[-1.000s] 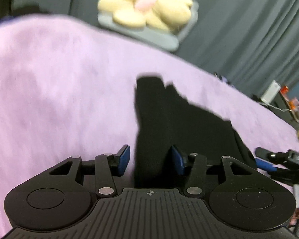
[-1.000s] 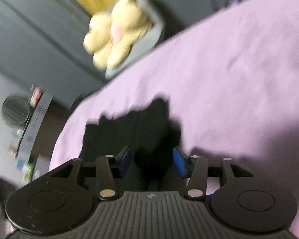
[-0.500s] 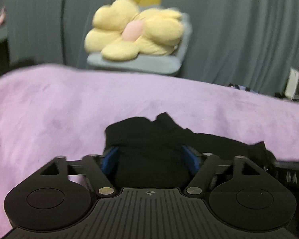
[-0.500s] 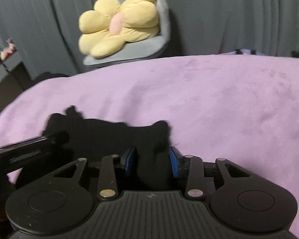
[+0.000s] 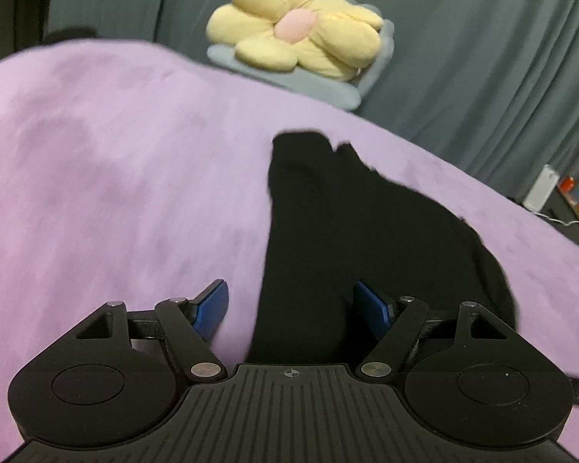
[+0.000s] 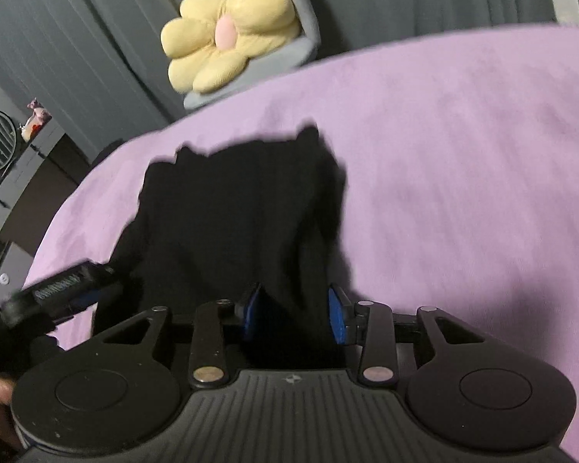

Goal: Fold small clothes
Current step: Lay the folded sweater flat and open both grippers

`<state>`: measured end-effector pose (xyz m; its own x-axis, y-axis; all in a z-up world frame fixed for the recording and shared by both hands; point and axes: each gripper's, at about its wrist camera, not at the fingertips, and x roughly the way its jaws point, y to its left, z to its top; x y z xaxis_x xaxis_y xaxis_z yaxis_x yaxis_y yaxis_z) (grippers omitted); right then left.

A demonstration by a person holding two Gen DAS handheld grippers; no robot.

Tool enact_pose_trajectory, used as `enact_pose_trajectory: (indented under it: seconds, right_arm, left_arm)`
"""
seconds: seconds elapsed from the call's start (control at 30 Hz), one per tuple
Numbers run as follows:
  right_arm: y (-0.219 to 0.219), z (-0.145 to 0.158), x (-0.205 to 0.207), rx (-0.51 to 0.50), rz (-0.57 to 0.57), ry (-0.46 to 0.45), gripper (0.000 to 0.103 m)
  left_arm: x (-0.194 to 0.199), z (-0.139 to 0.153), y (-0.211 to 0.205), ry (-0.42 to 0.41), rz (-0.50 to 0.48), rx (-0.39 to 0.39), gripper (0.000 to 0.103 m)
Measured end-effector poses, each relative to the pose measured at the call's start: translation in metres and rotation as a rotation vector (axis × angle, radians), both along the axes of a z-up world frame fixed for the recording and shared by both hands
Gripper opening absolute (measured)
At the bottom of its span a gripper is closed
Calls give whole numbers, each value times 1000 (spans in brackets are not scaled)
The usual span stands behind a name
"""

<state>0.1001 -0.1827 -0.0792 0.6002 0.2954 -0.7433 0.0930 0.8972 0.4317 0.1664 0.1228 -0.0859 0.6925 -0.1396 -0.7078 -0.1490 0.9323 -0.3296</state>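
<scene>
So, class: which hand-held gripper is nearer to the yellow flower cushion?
Too close to call. The left hand-held gripper and the right hand-held gripper both sit at the black garment, with the yellow flower cushion far beyond the purple blanket.

The left hand-held gripper (image 5: 291,306) (jaws apart) straddles a black garment (image 5: 351,227).

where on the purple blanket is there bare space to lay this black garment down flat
Bare purple blanket spreads wide left of the black garment, back to the blue-grey cushion holding the yellow flower pillow. Another bare stretch lies right of the garment. It is crowded between the left gripper and right gripper.
</scene>
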Motion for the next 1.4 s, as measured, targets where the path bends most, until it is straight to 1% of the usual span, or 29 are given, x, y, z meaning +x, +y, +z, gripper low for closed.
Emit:
enact_pose_trajectory:
  seconds: [0.07,0.1,0.2,0.27,0.37,0.4,0.47,0.5,0.53,0.6,0.67,0.73,0.77,0.83,0.9,1.07,1.2,1.33,1.4]
  right_arm:
    - [-3,-7,-18,50,-7,61,38]
    - [-4,-10,-24,81,-21,73,39]
    - [-15,-11,-36,209,-91,83,40]
    - [-23,-18,-36,294,-138,98,40]
    - [-27,-31,-36,368,-203,138,19]
    - [-28,-33,-37,394,-217,147,17]
    - [-35,-38,-44,544,-240,152,15]
    - [-38,-41,-46,595,-249,152,15]
    - [-40,-42,-47,589,-256,162,15]
    - [-39,-41,-46,463,-249,194,14]
    - [-32,-35,-46,379,-218,174,11]
    - [-20,-23,-44,263,-182,153,12]
    - [-13,-18,-43,207,-159,141,14]
    - [-3,-12,-40,125,-121,131,14]
    - [-5,-10,-43,80,-109,131,14]
    - [13,-8,-39,-40,-77,125,12]
    - [23,-5,-36,-126,-47,124,12]
    - [35,4,-40,-236,-22,115,17]
    - [40,8,-44,-285,-25,130,21]
  left_arm:
    - [-20,1,3,43,8,-37,78]
    - [-30,0,4,61,14,-50,78]
    - [-49,-5,5,121,14,-76,77]
    - [-55,-3,4,123,8,-85,76]
    - [-59,-1,1,91,-1,-52,75]
    - [-58,-2,0,96,6,-28,75]
    - [-56,-6,0,122,16,-5,75]
    - [-57,-7,0,122,14,-1,75]
    - [-56,-8,-1,121,12,9,75]
    - [-55,-9,-3,120,8,27,76]
    - [-56,-10,-6,116,2,45,76]
    - [-57,-10,-6,114,-2,51,76]
    - [-57,-10,-6,115,-4,53,76]
    - [-56,-10,-6,115,-9,57,77]
    - [-56,-11,-6,113,-19,65,77]
    - [-56,-13,-11,104,-51,115,79]
    - [-56,-15,-12,101,-64,140,79]
    - [-57,-14,-13,100,-70,164,79]
    - [-58,-13,-10,109,-55,164,80]
